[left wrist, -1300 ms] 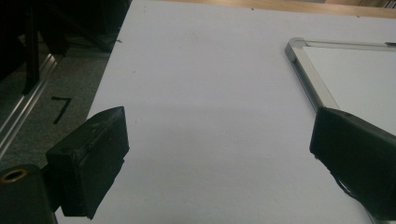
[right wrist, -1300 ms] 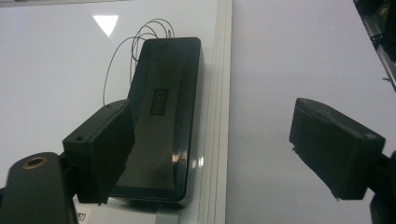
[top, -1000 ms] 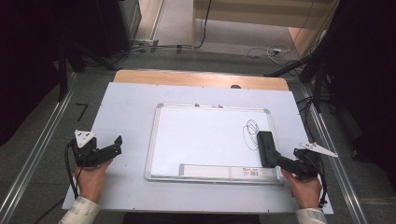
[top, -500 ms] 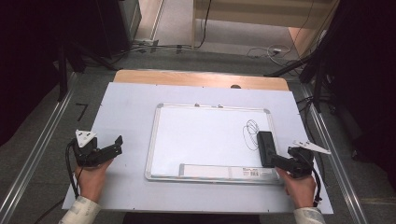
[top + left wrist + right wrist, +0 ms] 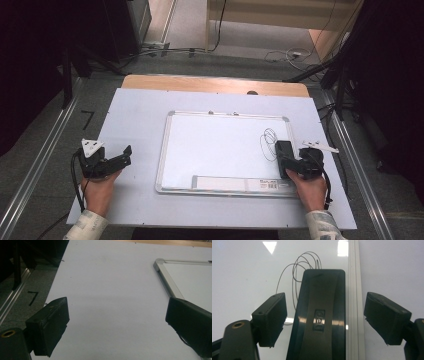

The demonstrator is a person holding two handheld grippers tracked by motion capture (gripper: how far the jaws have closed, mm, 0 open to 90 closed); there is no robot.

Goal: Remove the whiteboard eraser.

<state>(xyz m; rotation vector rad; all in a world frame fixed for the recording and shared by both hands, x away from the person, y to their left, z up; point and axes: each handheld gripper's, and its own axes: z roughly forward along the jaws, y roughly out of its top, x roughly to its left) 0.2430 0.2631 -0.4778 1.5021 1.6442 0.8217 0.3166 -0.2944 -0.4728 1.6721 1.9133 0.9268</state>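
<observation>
Now the right gripper is seen with its jaws spread on either side of the black eraser, which lies at the right edge of the whiteboard, just inside the metal frame and below a looped scribble. Compared with a second ago, the right hand has been edged forward, so the eraser is now straddled (though not yet pinched). A grasp is judged imminent. The left gripper is held spread and idle over the pale table, left of the board.
</observation>
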